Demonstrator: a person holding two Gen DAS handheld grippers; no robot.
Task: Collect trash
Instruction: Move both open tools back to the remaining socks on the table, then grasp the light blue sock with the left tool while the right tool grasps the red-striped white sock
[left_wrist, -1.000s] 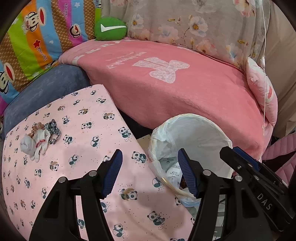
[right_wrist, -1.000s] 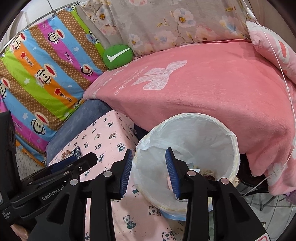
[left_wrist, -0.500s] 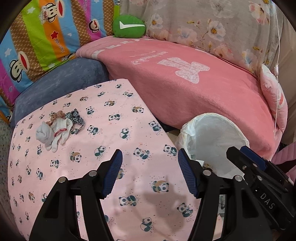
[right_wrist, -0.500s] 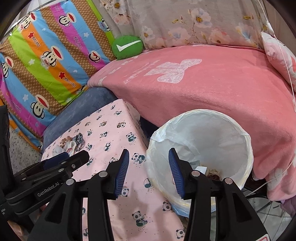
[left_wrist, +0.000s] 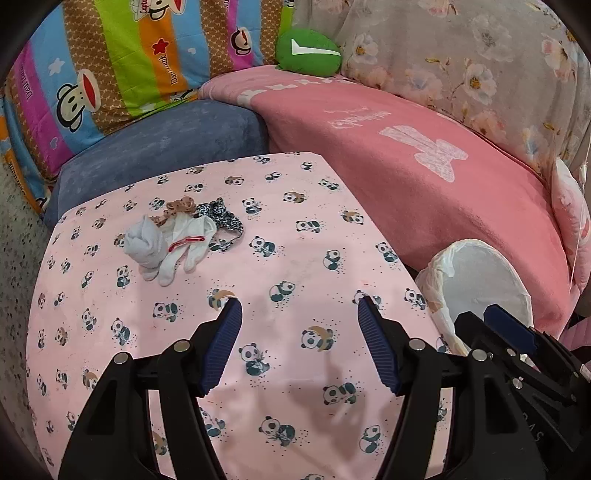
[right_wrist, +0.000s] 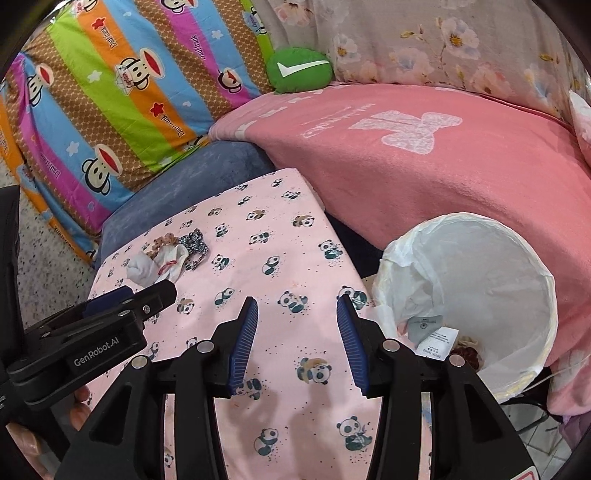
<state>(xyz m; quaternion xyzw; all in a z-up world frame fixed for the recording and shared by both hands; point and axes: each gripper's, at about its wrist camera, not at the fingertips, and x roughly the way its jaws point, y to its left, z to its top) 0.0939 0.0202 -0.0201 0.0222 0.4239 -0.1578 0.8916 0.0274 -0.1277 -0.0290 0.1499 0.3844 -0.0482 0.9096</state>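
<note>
Desk: covered in smooth matt cotton-like cloth, pink with panda print. 
Blanket: pink fleece, fuzzy, matt. 
Cushion: blue, short nap like velvet. 
Bin liner: thin white plastic film, crinkled at the rim, faint sheen. 
Paper tags inside: matt, printed. 
Socks: white knit cloth. 
Left claw and right claw: black matt plastic, blue ribbed pads, shiny metal rivets.

white socks, panda cloth, lined bin
</note>
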